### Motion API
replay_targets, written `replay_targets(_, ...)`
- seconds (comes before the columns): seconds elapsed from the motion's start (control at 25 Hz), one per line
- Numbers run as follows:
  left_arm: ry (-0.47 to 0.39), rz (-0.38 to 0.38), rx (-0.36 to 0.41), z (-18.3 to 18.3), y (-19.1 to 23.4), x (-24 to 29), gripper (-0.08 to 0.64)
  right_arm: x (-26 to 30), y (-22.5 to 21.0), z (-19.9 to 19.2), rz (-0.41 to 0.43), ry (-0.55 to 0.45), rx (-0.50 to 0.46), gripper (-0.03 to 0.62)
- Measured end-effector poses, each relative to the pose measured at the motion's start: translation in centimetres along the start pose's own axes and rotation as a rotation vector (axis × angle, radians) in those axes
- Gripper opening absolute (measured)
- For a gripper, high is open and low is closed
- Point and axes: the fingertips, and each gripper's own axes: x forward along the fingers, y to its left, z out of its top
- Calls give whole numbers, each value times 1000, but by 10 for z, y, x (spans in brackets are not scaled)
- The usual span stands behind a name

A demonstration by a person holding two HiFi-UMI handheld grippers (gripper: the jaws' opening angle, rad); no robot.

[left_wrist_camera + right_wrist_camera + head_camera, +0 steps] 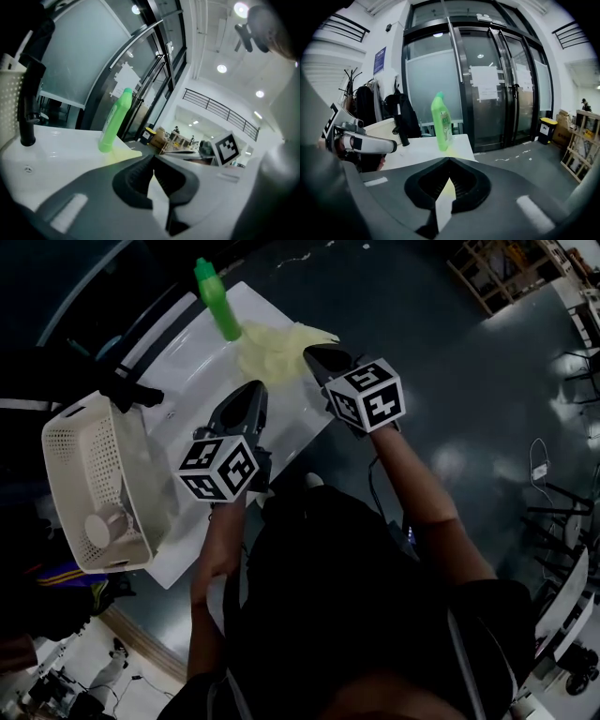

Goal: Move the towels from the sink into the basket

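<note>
A pale yellow-green towel [274,349] lies crumpled at the far end of the white sink top [187,357], just below a green bottle [217,302]. My right gripper [316,354] hovers at the towel's right edge, jaws shut and empty. My left gripper [251,392] is above the sink top just on the near side of the towel, also shut with nothing in it. In the left gripper view the shut tips [153,158] point past the bottle [115,123] and a strip of the towel [123,156]. The cream perforated basket [66,460] stands at the sink's left.
A black faucet [131,390] rises beside the basket and shows in the left gripper view [29,101]. A pale cup-like object [106,527] lies inside the basket. The right gripper view shows the bottle [441,122] before glass doors. Dark floor surrounds the sink.
</note>
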Motion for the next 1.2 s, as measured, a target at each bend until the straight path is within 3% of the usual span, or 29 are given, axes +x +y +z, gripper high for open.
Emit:
replay_targets(0.24, 45, 18, -24, -22, 11, 23, 6, 17, -21, -25, -3, 45, 22, 27)
replay_targets(0.6, 98, 62, -45, -47, 32, 44, 6, 43, -35, -47, 30, 100, 23, 170)
replay_targets(0.92, 116, 80, -83, -56, 45, 50, 6, 69, -32, -56, 41, 180, -135, 317)
replay_targets(1.04, 117, 84, -97, -58, 47, 50, 6, 74, -31, -62, 27, 223, -188, 328)
replay_targets(1.2, 121, 91, -108, -61, 51, 50, 6, 76, -29, -62, 22, 216, -188, 320)
